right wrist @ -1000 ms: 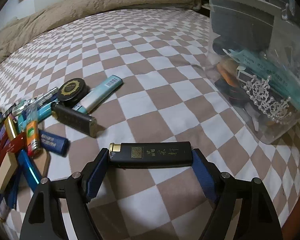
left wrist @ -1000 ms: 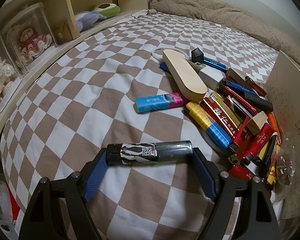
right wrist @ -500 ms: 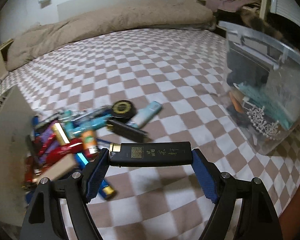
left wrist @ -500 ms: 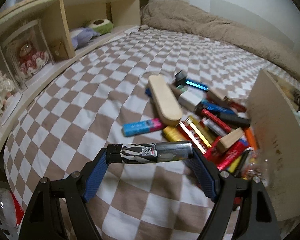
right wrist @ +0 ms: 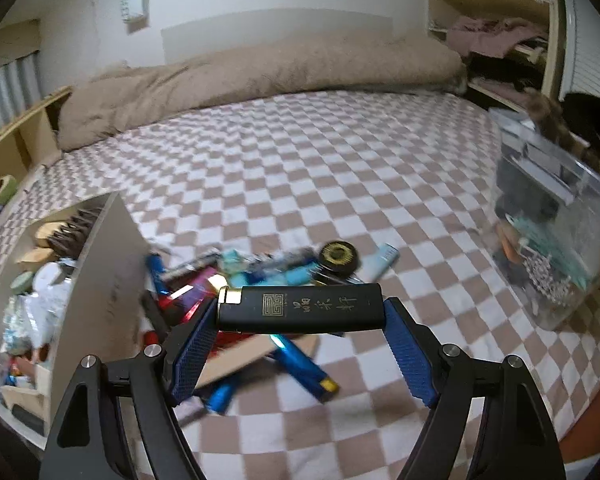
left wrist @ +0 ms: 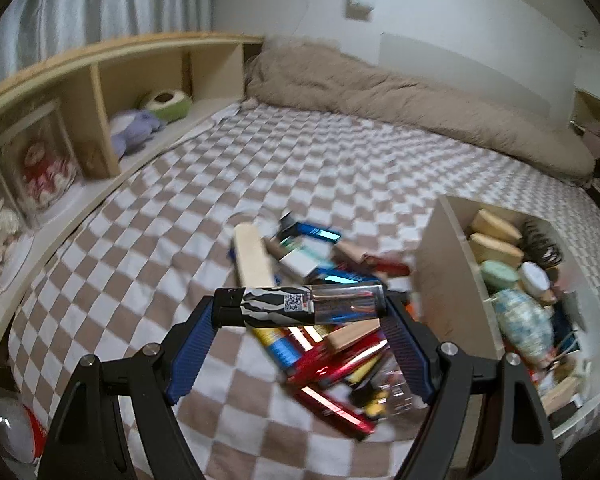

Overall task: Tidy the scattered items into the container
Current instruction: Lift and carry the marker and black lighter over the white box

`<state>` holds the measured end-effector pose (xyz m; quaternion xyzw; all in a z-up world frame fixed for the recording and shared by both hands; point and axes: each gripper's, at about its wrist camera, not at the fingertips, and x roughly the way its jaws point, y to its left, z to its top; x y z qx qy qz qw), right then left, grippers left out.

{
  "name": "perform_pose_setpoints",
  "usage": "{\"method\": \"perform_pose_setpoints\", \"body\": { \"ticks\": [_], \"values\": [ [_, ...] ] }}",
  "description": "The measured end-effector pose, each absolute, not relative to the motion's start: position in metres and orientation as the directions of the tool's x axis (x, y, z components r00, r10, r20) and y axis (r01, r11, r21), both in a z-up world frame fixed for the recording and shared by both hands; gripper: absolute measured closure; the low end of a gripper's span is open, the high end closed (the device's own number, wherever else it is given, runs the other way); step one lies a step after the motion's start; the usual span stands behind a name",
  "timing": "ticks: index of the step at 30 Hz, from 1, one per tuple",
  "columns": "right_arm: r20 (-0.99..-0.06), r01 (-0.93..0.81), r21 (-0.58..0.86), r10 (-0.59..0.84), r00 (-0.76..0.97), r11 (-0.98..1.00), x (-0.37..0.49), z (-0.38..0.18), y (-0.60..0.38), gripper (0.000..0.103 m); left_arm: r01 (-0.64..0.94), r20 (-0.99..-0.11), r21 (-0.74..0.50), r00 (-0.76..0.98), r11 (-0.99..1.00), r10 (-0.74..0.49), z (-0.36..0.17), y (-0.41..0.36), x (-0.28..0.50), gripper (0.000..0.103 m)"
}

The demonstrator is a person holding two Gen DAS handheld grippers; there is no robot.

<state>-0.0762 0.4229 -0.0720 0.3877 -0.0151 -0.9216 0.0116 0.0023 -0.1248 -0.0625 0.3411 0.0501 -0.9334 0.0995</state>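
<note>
My left gripper is shut on a black-and-white patterned lighter, held crosswise above the pile of scattered lighters on the checkered bed. My right gripper is shut on a black lighter with gold characters, held above the same pile. The open cardboard box, with several items inside, stands just right of the pile in the left wrist view and left of the pile in the right wrist view.
A wooden shelf with plush toys runs along the bed's left side. A brown duvet lies at the far end. A clear plastic bin with items stands on the bed's right side. A round black tin lies by the pile.
Both grippers have risen and pulled back with their lighters, so the pile looks smaller and the open box has come into view.
</note>
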Motion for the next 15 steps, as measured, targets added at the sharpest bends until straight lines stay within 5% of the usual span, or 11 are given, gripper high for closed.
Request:
{"method": "perform_pose_setpoints", "body": {
  "ticks": [15],
  "values": [
    [-0.665, 0.176, 0.101, -0.198, -0.720, -0.979, -0.058, -0.055, 0.341, 0.021, 0.036, -0.607, -0.098, -0.794, -0.995, 0.031, -0.046, -0.037, -0.005, 0.021]
  ]
}}
